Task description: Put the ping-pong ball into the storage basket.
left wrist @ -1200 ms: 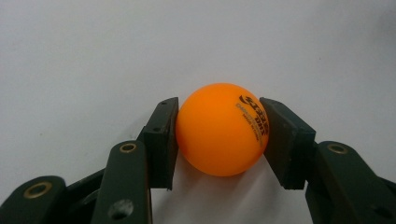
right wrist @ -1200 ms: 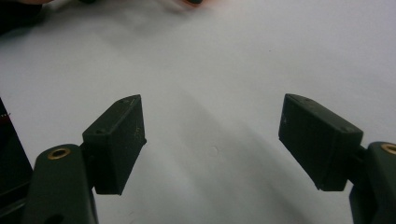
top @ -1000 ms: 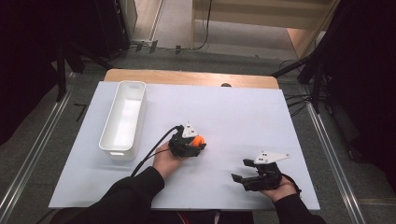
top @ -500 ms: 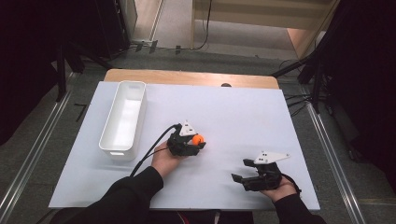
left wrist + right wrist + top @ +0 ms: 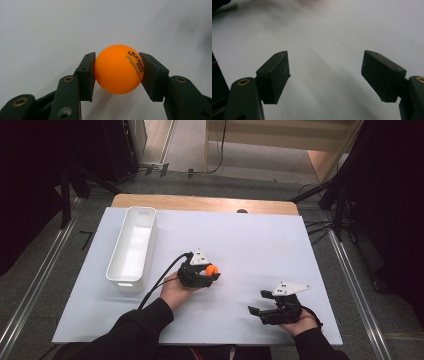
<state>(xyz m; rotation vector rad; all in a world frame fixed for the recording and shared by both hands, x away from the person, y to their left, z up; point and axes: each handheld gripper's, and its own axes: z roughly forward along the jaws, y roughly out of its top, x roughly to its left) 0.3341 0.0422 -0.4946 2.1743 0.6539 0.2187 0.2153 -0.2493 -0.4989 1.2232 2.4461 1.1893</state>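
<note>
Little has shifted: left gripper (image 5: 209, 273) keeps its fingers (image 5: 86, 75) clamped on the orange ball (image 5: 118, 69) mid-tabletop, white bin (image 5: 131, 249) toward the left edge; right gripper (image 5: 264, 303) rests wide open, empty.

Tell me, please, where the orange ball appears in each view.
High view: the orange ball sits just left of centre, in the left gripper.
Left gripper view: centre, between both jaws.
Right gripper view: not in it.
Shared landmark: the white table surface.
</note>
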